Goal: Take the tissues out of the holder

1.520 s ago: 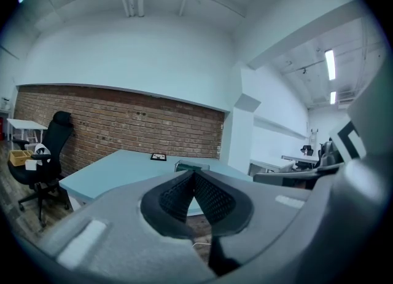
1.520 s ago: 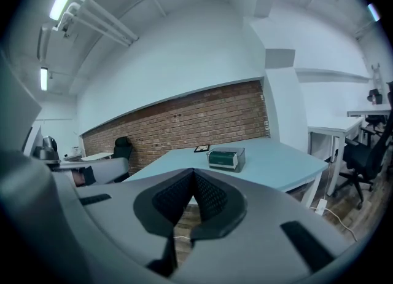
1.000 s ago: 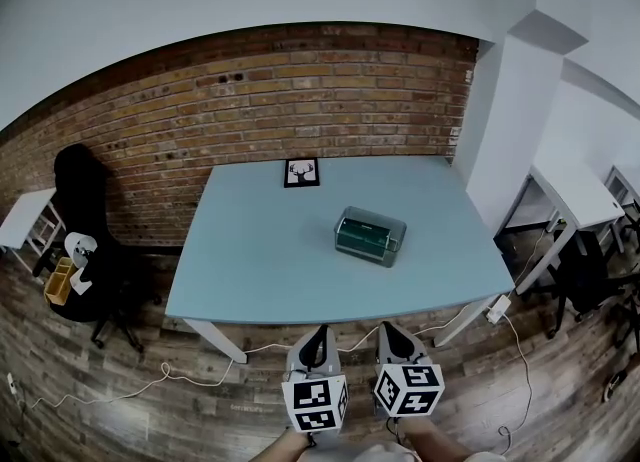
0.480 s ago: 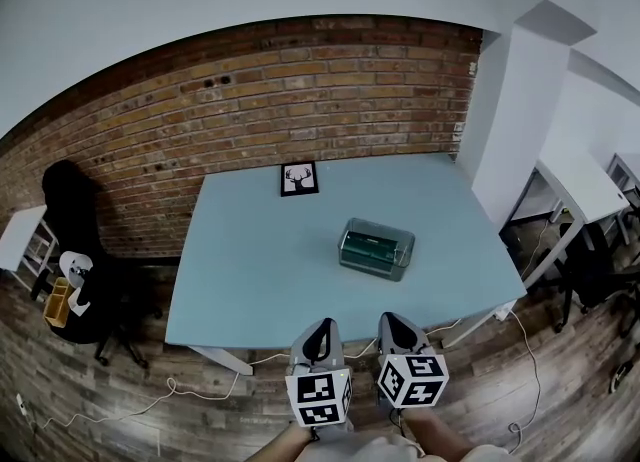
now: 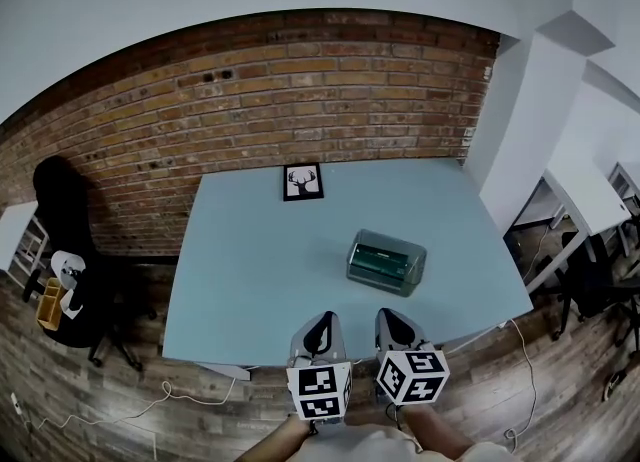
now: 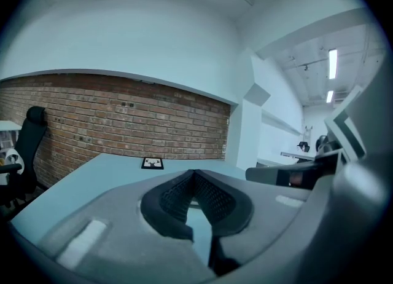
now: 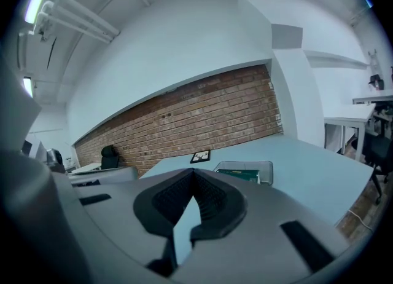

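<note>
Left gripper point(image 5: 321, 319): held low at the near edge of the counter point(image 5: 250, 260), jaws together, pads meeting at the tip, nothing between them. Right gripper point(image 5: 391, 314): just beside the left one, also at the near edge, jaws together and empty. Both point across the counter toward the far wall. Floor point(image 5: 90, 390): wood planks, with cables point(image 5: 150, 390) trailing under the near left corner of the counter. Counter: pale blue and rectangular, with bare surface across the whole left half and along the near edge in front of both grippers, and all four edges in sight. Holder point(image 5: 386, 261): a clear box with a green pack of tissues point(image 5: 381, 256) inside, standing right of the counter's middle and well in from every edge. It lies ahead of the right gripper and a little to its right, apart from both sets of jaws. In the right gripper view the holder point(image 7: 245, 171) shows just above and right of the closed jaw tips, with bare counter between. Picture frame point(image 5: 303, 181): small and dark-edged, showing a deer head, set at the far edge near the middle, well apart from the holder. Chair point(image 5: 62, 220): black, off the left side of the counter. Pillar point(image 5: 520, 140): white, close to the far right corner. White desk point(image 5: 585, 195): beyond the pillar. Brick wall point(image 5: 300, 100): runs behind the far edge.
</note>
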A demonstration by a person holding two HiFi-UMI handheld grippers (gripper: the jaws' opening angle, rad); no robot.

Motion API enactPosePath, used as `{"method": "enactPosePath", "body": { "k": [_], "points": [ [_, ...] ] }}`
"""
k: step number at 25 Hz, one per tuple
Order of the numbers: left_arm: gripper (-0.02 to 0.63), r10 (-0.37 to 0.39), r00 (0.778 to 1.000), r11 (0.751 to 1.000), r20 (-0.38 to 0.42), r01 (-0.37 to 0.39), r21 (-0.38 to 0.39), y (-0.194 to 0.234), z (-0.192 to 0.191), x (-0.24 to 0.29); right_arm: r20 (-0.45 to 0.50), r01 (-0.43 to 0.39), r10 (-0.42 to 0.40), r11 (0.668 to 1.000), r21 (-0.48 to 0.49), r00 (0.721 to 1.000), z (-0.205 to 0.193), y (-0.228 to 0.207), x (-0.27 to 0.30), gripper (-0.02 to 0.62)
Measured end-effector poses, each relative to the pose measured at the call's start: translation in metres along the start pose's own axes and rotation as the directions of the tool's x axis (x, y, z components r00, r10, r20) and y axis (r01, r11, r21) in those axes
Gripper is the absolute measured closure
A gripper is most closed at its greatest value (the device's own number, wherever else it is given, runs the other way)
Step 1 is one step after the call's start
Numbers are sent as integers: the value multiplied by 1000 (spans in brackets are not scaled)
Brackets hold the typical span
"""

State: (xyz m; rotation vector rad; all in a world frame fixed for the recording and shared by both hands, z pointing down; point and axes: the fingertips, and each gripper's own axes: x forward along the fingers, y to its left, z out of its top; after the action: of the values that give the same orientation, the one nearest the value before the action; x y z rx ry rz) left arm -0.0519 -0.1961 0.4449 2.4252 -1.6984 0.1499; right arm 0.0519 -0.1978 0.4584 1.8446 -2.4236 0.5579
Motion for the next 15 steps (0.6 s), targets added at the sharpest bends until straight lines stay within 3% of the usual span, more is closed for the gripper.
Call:
{"method": "enactPosePath", "body": {
  "k": [15],
  "points": [
    [598,6,1000,1000,-13,-6,-24,23,10,58,-15,-18,17,996,-89,1000,23,-5,52,592]
  ]
}}
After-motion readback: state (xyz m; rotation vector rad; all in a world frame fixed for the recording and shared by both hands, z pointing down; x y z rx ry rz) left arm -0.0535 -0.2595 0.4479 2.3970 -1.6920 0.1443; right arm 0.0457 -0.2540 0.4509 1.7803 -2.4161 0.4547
